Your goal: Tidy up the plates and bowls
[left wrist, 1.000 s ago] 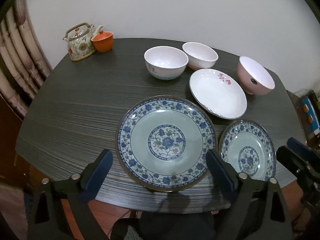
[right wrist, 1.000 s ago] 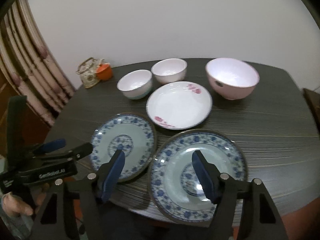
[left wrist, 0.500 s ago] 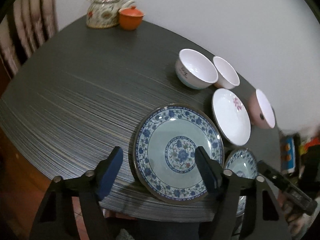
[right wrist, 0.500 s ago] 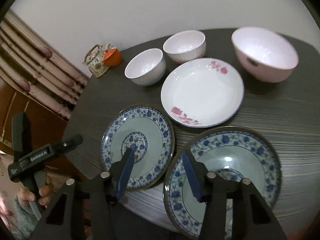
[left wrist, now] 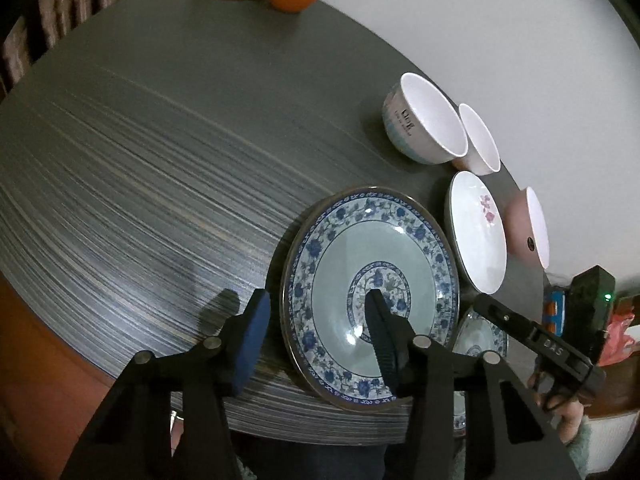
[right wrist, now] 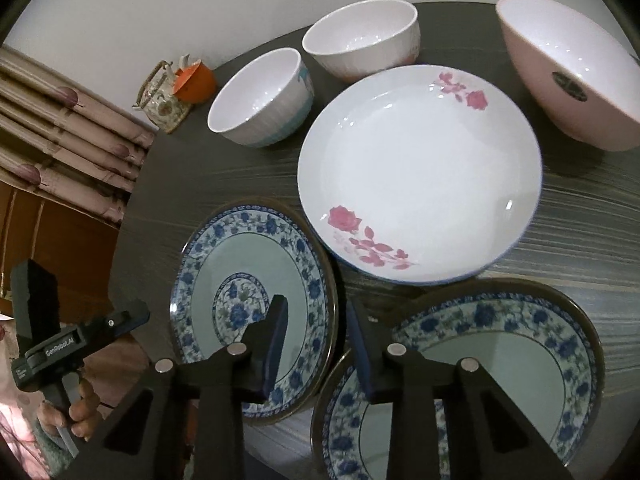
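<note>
A large blue-patterned plate [left wrist: 360, 280] lies at the table's front edge. My left gripper [left wrist: 316, 324] is open, with one finger over the plate's middle and the other left of its rim. In the right wrist view, my right gripper [right wrist: 316, 336] is open, its fingers straddling the gap between that plate [right wrist: 248, 292] and a second blue-patterned plate [right wrist: 500, 368]. Behind them lie a white rose plate [right wrist: 420, 172], two white bowls [right wrist: 260, 96] [right wrist: 360, 36] and a pink bowl [right wrist: 568, 68].
A patterned teapot [right wrist: 160, 100] and an orange lidded cup [right wrist: 196, 80] stand at the table's far left. A curtain [right wrist: 60, 132] hangs left of the table. The dark table [left wrist: 160, 140] has bare surface on its left half.
Both grippers moved forward and down toward the blue plates. The left swung so the big plate sits between its fingers. Both jaws have narrowed somewhat.
</note>
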`<state>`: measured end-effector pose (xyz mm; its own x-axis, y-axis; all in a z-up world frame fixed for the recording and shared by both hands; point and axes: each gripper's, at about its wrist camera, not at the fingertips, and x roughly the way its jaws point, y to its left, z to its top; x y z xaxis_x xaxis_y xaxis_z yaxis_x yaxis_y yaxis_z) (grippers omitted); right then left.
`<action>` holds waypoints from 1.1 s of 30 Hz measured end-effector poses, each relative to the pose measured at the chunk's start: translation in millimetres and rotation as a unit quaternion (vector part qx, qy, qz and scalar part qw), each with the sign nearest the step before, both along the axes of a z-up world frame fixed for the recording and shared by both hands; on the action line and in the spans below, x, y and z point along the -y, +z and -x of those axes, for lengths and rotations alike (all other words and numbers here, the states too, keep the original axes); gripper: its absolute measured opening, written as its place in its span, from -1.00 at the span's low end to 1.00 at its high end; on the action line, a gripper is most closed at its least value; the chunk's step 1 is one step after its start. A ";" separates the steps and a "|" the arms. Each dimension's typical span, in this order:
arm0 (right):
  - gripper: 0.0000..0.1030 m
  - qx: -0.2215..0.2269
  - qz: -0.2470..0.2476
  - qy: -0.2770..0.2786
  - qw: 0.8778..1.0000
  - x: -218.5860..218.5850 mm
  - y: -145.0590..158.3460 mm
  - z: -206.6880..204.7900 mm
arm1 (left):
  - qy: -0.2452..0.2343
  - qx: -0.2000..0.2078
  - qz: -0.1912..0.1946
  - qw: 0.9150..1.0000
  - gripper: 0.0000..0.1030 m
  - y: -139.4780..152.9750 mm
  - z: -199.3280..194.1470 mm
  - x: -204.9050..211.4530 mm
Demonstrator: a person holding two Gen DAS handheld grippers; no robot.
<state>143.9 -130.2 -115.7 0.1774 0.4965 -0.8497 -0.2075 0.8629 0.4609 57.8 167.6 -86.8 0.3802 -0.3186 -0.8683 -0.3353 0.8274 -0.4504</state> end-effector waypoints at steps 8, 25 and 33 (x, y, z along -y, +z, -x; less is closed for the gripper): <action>-0.54 -0.011 0.005 0.010 1.000 -7.5 -13.3 -8.6 | 0.002 -0.016 0.004 1.000 -0.18 -15.0 2.2 -4.7; -0.73 -0.013 0.010 0.026 1.000 -15.6 -27.5 -19.6 | -0.017 -0.029 0.003 0.999 -0.59 -36.6 -7.7 5.0; -0.74 -0.001 0.022 0.031 0.999 -23.3 -23.0 -9.4 | -0.023 -0.014 -0.033 0.999 -0.76 -32.7 -12.5 5.3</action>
